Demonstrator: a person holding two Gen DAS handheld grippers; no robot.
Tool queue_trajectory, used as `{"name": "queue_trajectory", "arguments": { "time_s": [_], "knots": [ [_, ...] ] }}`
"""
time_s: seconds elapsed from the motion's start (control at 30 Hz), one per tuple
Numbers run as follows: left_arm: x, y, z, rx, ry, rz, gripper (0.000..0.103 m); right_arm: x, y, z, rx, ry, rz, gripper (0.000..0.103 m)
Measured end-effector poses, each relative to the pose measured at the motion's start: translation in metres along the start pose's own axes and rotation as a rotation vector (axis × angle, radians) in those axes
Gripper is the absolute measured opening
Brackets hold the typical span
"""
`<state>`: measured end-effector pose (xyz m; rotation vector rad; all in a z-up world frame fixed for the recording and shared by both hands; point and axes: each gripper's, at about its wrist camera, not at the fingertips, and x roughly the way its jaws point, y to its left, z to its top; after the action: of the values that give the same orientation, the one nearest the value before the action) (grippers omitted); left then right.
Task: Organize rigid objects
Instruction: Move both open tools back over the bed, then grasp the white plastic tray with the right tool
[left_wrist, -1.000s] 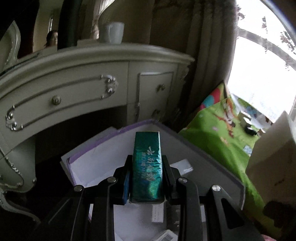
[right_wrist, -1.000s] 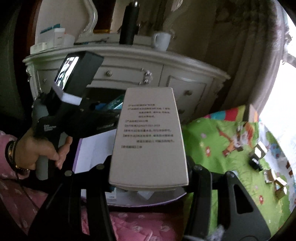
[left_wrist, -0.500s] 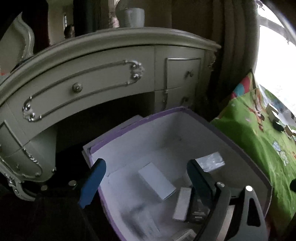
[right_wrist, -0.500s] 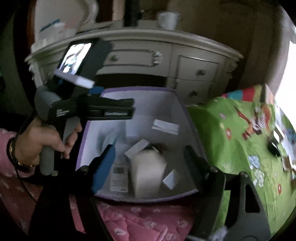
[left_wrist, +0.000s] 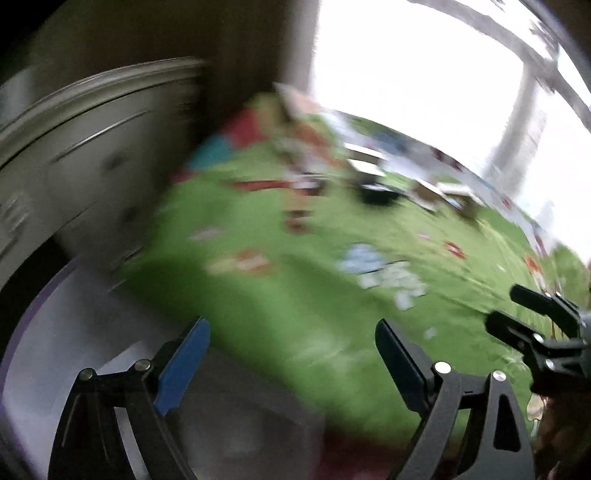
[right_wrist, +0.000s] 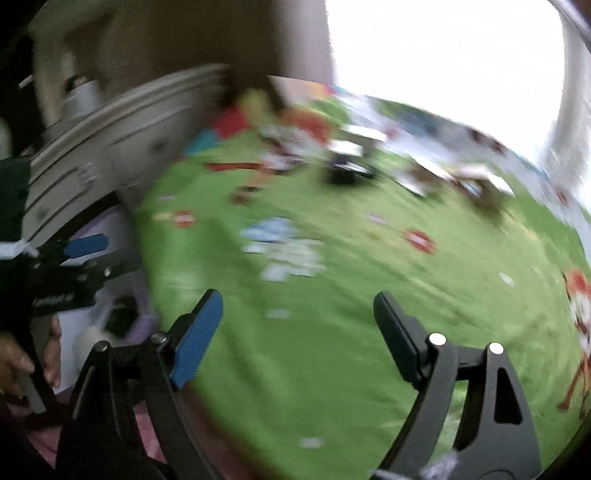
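Note:
Both views are motion-blurred. My left gripper (left_wrist: 291, 325) is open and empty, hanging over the edge between the white, purple-rimmed box (left_wrist: 55, 332) and the green play mat (left_wrist: 280, 295). My right gripper (right_wrist: 299, 295) hangs over the green mat (right_wrist: 369, 314) with its jaws opening and nothing between them. Several small boxes (left_wrist: 369, 166) and a black object (left_wrist: 376, 195) lie blurred at the mat's far side; in the right wrist view the small boxes (right_wrist: 347, 147) lie far ahead. The purple-rimmed box (right_wrist: 107, 221) is at the left, behind the left gripper (right_wrist: 85, 247).
A cream dresser (left_wrist: 92, 147) stands at the left beside the box. A bright window fills the upper right. A person's hand (right_wrist: 14, 362) holds the left gripper over pink bedding (right_wrist: 55, 443). The right gripper (left_wrist: 535, 325) shows at the right edge.
Both grippers let go of their loads, the green packet and the white box, into the purple-rimmed box, opened wide, and swung right from over the box to over the green mat.

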<state>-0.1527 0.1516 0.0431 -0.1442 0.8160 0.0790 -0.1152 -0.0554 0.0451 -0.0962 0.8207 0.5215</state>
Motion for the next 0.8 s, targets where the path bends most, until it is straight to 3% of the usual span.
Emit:
{"name": "queue_trajectory", "arguments": {
  "time_s": [0.1,0.27,0.37,0.5,0.6,0.7,0.8],
  "knots": [
    [0.044,-0.038,0.024,0.082,0.031,0.002,0.092,0.02,-0.053,0.003,0.138,0.062,-0.055,0.086],
    [0.105,-0.064,0.051,0.121,0.076,0.027,0.092,0.055,-0.122,0.025,0.371,0.053,-0.075,0.086],
    [0.122,-0.071,0.055,0.159,0.079,0.056,0.095,0.078,-0.148,0.048,0.492,0.044,-0.065,0.086],
    [0.127,-0.057,0.058,0.083,0.095,-0.002,0.103,0.119,-0.171,0.098,0.636,0.03,-0.056,0.089],
    [0.126,-0.055,0.056,0.065,0.085,-0.019,0.103,0.155,-0.182,0.129,0.753,0.07,-0.069,0.091],
    [0.126,-0.053,0.058,0.048,0.078,-0.033,0.103,0.185,-0.185,0.148,0.821,0.125,-0.174,0.091],
    [0.124,-0.052,0.059,0.035,0.072,-0.043,0.103,0.202,-0.174,0.162,0.789,0.162,-0.325,0.095]
  ]
}}
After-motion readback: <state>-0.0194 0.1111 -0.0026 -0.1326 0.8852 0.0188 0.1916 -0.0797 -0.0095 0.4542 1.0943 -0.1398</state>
